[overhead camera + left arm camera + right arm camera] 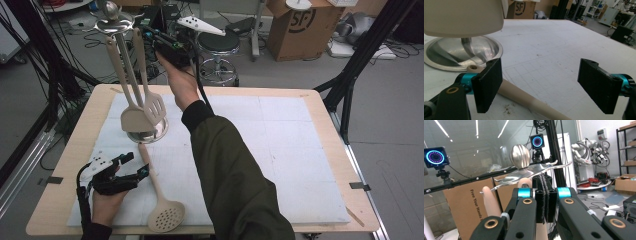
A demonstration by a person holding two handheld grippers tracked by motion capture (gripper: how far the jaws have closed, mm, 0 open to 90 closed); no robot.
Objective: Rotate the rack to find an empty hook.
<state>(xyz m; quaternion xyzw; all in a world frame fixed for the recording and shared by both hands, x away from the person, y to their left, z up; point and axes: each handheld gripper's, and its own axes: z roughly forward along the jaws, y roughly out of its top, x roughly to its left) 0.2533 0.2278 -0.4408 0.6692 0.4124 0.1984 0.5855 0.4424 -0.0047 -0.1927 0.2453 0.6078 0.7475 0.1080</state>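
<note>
A metal utensil stand (146,133) rises from the white mat (260,150), with a hook disc and ball (111,20) at its top. A beige solid turner (132,119) and a slotted turner (155,106) hang from it. A beige skimmer (165,216) lies flat near the front edge. My left gripper (136,165) stands open beside the tip of the skimmer handle (524,96), whose end lies under the left jaw; the stand's base (461,53) is just beyond. My right gripper (545,197) is raised beside the stand's top (520,156), its jaws shut together, with beige handle tops (490,200) behind.
The mat covers a wooden table (75,145). Beyond the far edge stand a round stool (219,44) and a cardboard box (300,25). Black stand legs (357,60) flank the right corner, and cables lie on the floor at left.
</note>
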